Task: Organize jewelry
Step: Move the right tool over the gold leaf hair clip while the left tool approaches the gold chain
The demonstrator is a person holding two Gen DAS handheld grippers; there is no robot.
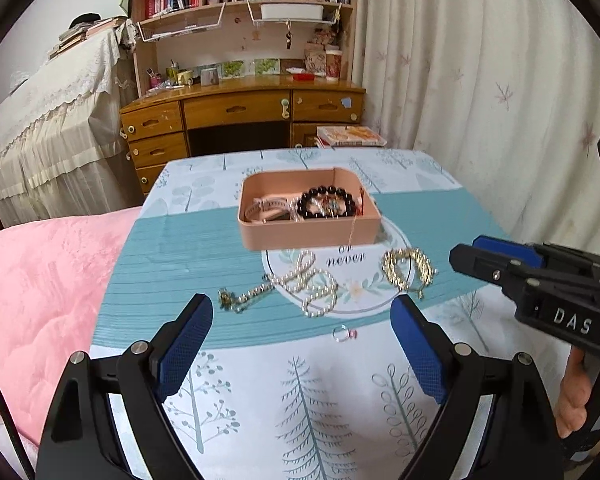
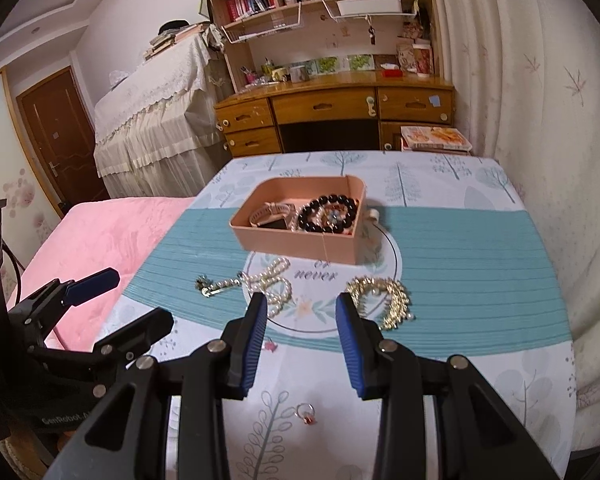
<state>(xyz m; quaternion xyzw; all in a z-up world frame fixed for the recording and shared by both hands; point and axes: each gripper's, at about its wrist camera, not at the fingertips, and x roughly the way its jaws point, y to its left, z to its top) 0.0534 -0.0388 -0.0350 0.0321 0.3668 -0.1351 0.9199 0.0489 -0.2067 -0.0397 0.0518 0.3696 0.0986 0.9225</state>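
A pink box (image 1: 308, 234) (image 2: 296, 242) on the table holds a black bead bracelet (image 1: 327, 203) (image 2: 329, 214) and a pale watch band (image 1: 268, 209) (image 2: 270, 213). In front of it lie a pearl necklace (image 1: 314, 282) (image 2: 274, 282), a gold bracelet (image 1: 407, 269) (image 2: 384, 298), a brooch-like piece (image 1: 236, 300) (image 2: 210, 285) and a small ring (image 1: 343, 334) (image 2: 305, 413). My left gripper (image 1: 302, 344) is open and empty above the near table, short of the pearls. My right gripper (image 2: 302, 346) is open and empty over the ring; it also shows in the left wrist view (image 1: 496, 258).
The table has a tree-print cloth (image 1: 300, 420) (image 2: 480, 260). A pink quilt (image 1: 40, 288) (image 2: 100, 232) lies left of it. A wooden desk with shelves (image 1: 240, 108) (image 2: 332, 108) stands behind, a curtain (image 1: 480, 80) on the right.
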